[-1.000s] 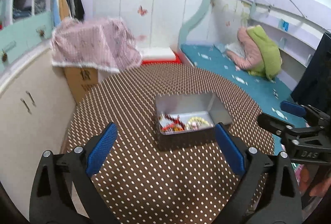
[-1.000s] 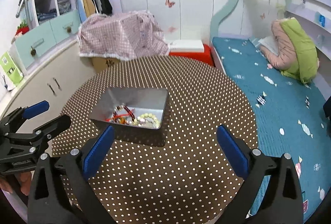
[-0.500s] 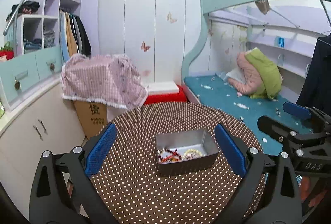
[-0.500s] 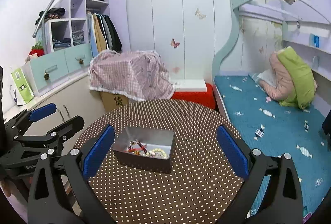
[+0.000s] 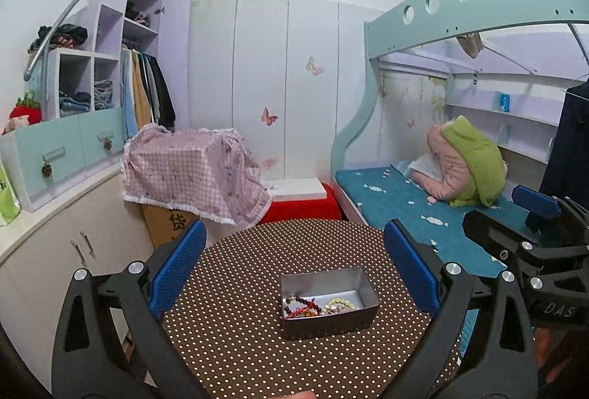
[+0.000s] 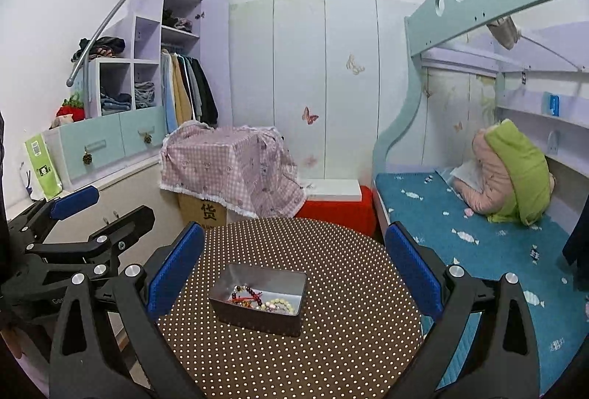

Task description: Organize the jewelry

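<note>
Left wrist view looks past the left hand-held gripper (image 5: 294, 270), its blue-padded fingers spread wide and grasping nothing, to a round counter with a brown, white-dotted cover (image 5: 239, 336). On it sits a rectangular grey metal tin (image 5: 327, 303), lidless, holding red, dark and pale beaded bracelets (image 5: 318, 306) on its floor. This view alone shows the right hand-held gripper (image 5: 515, 218) from the side, at the right edge over the teal bed (image 5: 390, 200), with the letters "DAS" on its body.

Right wrist view frames the same tin (image 6: 259, 305) between the spread fingers of the right hand-held gripper (image 6: 294, 270), released and empty, and it alone shows the left hand-held gripper (image 6: 110, 211) sideways at the left edge, plus a green paper bag (image 6: 42, 167) on the white cabinet top.

Both views cut off the near rim of the counter behind the gripper frames, and the individual bracelets (image 6: 263, 301) are too tangled to count. A pink checked cloth (image 5: 191, 174) hides most of a cardboard box behind the counter.

Compared with a second ago, both cameras have lifted and pulled back: the tin looks smaller and lower in frame, more of the room and ceiling shows, and the jaws remain as wide as before.
</note>
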`<action>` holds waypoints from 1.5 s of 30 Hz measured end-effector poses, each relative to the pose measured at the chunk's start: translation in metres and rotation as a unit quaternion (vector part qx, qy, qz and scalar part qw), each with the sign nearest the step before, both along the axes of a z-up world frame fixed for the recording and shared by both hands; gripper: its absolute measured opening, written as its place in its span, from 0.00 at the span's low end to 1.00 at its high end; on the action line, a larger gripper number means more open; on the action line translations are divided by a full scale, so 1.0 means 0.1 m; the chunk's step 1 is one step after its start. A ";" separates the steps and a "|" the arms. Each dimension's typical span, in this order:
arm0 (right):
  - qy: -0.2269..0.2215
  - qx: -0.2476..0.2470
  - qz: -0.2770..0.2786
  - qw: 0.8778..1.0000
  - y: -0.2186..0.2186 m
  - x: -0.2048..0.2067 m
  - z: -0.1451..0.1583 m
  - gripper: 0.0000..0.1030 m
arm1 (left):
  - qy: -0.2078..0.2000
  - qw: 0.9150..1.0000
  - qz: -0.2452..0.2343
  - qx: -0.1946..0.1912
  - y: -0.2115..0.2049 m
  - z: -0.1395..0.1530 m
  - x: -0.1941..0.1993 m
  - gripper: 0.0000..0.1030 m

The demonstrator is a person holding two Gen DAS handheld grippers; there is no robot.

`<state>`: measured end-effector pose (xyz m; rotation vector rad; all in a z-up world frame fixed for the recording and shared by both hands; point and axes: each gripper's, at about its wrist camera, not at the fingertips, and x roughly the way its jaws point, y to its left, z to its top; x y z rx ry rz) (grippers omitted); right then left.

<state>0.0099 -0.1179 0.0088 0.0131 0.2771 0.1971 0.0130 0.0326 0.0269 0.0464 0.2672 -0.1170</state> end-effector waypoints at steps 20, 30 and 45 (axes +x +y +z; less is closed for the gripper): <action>-0.052 0.012 -0.035 0.998 0.11 -0.30 -0.19 0.93 | -0.058 0.998 0.018 -0.012 0.14 -0.20 -0.31 0.94; -0.061 0.000 -0.050 0.997 0.09 -0.36 -0.26 0.93 | -0.066 0.998 0.009 -0.017 0.14 -0.32 -0.32 0.94; -0.051 0.010 -0.039 0.998 0.09 -0.37 -0.31 0.93 | -0.072 0.997 0.016 -0.017 0.14 -0.36 -0.34 0.94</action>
